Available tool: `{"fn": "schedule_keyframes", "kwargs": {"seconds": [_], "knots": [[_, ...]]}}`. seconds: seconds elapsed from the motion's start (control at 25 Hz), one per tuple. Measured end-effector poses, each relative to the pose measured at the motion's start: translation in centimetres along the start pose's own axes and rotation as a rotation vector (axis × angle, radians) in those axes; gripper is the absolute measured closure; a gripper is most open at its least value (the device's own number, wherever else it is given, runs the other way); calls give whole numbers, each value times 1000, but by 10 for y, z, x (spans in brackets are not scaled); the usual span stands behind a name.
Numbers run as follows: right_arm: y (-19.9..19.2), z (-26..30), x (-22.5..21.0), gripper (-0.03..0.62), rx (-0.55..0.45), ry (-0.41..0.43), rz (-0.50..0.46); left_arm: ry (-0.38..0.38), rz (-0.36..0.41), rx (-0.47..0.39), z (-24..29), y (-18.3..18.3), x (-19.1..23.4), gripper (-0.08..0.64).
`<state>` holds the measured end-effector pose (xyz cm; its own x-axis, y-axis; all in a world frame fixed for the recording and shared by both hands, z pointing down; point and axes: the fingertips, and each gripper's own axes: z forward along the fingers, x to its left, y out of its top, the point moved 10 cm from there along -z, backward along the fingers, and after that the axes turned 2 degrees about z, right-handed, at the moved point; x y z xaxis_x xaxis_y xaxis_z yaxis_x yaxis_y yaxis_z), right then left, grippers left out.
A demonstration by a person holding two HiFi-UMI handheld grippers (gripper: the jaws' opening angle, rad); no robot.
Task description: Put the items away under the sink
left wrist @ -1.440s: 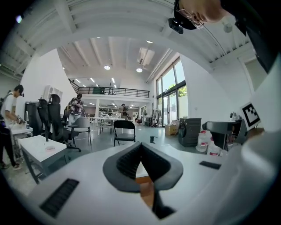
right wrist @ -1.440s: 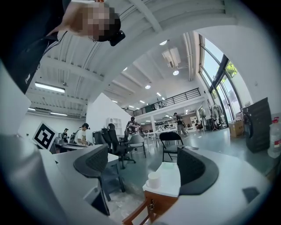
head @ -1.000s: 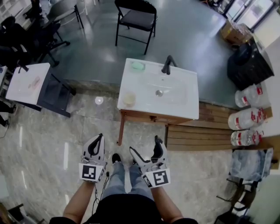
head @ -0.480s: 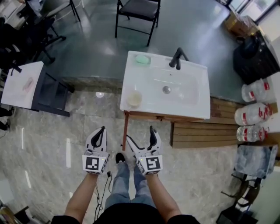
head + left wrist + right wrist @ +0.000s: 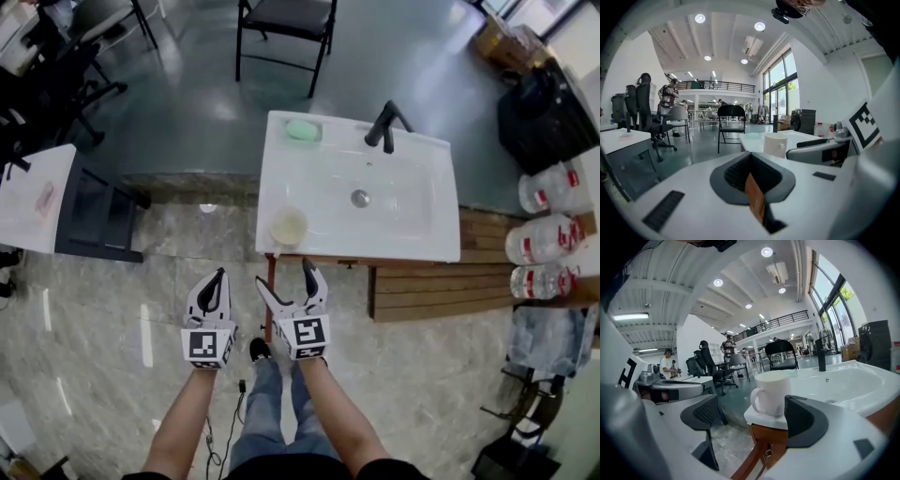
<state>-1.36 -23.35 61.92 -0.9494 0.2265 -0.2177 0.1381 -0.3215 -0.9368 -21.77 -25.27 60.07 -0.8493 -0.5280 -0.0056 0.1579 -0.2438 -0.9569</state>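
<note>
Jaws of the right gripper [image 5: 284,279] stand wide apart with nothing between them; those of the left gripper [image 5: 217,277] are pressed together on nothing. The white ceramic mug [image 5: 289,226] stands upright on the front left corner of the white rectangular sink top [image 5: 422,234], straight ahead of the right gripper's gap, handle to that gripper's left, so the right looks nearer. A pale green soap bar [image 5: 302,130] lies at the sink's back left corner, beside the black tap [image 5: 386,125].

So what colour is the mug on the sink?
The mug is white; clearest in the right gripper view.
</note>
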Motion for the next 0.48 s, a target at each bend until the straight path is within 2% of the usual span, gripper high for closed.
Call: {"fn": "schedule_keyframes", "kwargs": {"seconds": [0.12, 0.16, 0.2, 0.48], "knots": [[-3, 16, 2, 197, -13, 1, 24, 17, 2, 1, 9, 3, 5, 554], [-4, 20, 2, 259, -18, -1, 33, 23, 0, -1, 11, 1, 7, 554], [-7, 24, 2, 294, -18, -4, 40, 28, -3, 0, 11, -3, 8, 554], [-10, 44, 1, 414, -15, -18, 11, 46, -22, 26, 12, -20, 14, 554]]}}
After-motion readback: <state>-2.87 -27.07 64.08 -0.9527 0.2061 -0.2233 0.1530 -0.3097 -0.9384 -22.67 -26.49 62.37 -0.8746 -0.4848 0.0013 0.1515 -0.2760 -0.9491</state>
